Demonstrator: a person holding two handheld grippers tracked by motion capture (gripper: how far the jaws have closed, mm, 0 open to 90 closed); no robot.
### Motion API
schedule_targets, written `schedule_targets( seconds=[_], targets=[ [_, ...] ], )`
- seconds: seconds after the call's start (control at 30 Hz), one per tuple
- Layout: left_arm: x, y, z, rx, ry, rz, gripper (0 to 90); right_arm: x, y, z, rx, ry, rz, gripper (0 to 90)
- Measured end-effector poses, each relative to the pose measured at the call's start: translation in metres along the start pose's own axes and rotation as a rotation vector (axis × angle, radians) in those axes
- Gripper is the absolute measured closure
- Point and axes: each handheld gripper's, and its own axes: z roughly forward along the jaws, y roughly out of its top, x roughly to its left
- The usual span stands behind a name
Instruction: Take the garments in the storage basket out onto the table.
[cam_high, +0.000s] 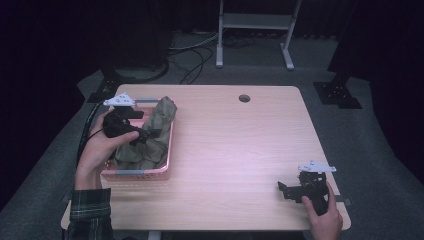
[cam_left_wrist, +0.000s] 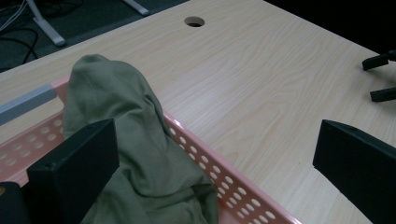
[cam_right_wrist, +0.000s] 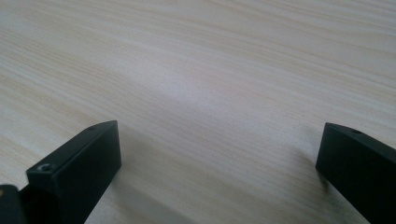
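At the left side of the counter (cam_high: 235, 140), my left gripper (cam_high: 145, 127) hangs over a pink perforated basket (cam_high: 142, 173), its fingers (cam_left_wrist: 74, 172) spread wide apart and closed on nothing. An olive-green cloth (cam_high: 152, 137) lies heaped inside the basket, one peak rising above the far rim and leaning toward the basket's right wall. In the left gripper view the cloth (cam_left_wrist: 135, 154) sits just beside and partly behind my left-hand finger, spilling against the pink wall (cam_left_wrist: 233, 186); whether the finger touches the fabric I cannot tell. My left hand (cam_high: 97, 150) grips the tool from the basket's left edge, a plaid sleeve (cam_high: 90, 210) at the wrist. Well apart, near the counter's front right corner, my right gripper (cam_high: 285, 189) rests low over bare wood, held by my right hand (cam_high: 325, 217). Its fingers (cam_right_wrist: 79, 163) also stand wide open, with plain counter between them. A round cable hole (cam_high: 244, 98) marks the far edge.
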Motion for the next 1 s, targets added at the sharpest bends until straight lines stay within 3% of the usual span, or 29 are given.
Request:
schedule_targets(
  seconds=[0.63, 1.0],
  targets=[
    [0.022, -0.015, -0.010, 0.014, 0.047, -0.014, 0.0, 0.000, 0.000, 0.000, 0.001, 0.001, 0.001, 0.0],
    [0.032, -0.024, -0.002, 0.047, 0.068, -0.021, 0.0, 0.000, 0.000, 0.000, 0.002, 0.000, 0.000, 0.0]
  ],
)
